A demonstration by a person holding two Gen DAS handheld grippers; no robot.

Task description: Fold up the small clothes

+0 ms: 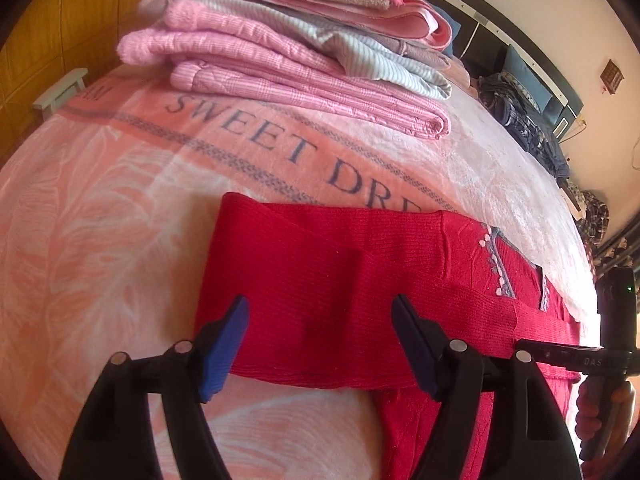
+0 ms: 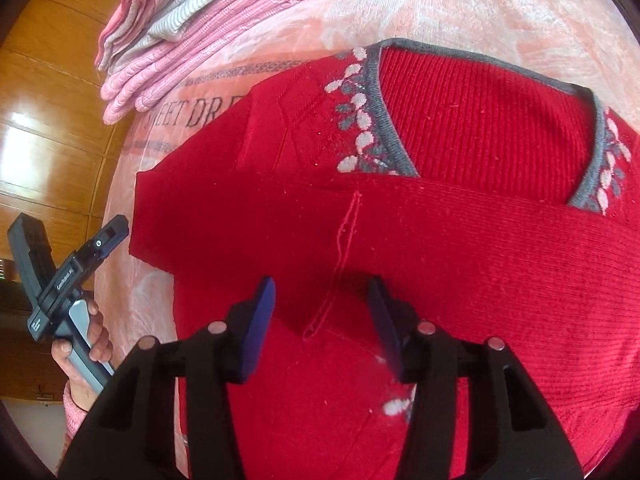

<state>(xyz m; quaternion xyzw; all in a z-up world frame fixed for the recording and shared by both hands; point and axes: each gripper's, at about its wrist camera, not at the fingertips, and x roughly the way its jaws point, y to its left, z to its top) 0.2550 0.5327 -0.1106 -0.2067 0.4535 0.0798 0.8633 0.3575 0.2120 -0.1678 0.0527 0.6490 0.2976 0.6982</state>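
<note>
Red knit sweater (image 2: 460, 240) with grey leaf-trimmed V-neck, spread on pink "SWEET DREAMS" blanket (image 1: 100, 208), directly ahead of both sets of fingers. Left gripper (image 1: 320, 344) and right gripper (image 2: 322, 324): spread wide, gripping nothing. Folded pink clothes stack (image 1: 280, 52) well beyond.

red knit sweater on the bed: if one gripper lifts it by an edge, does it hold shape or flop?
Likely flops: the red sweater is a soft ribbed knit, already lying in folded layers over the blanket. A one-edge lift would probably let those folds slide open. It looks light, and the textured knit should not slip much between the fingers.
</note>
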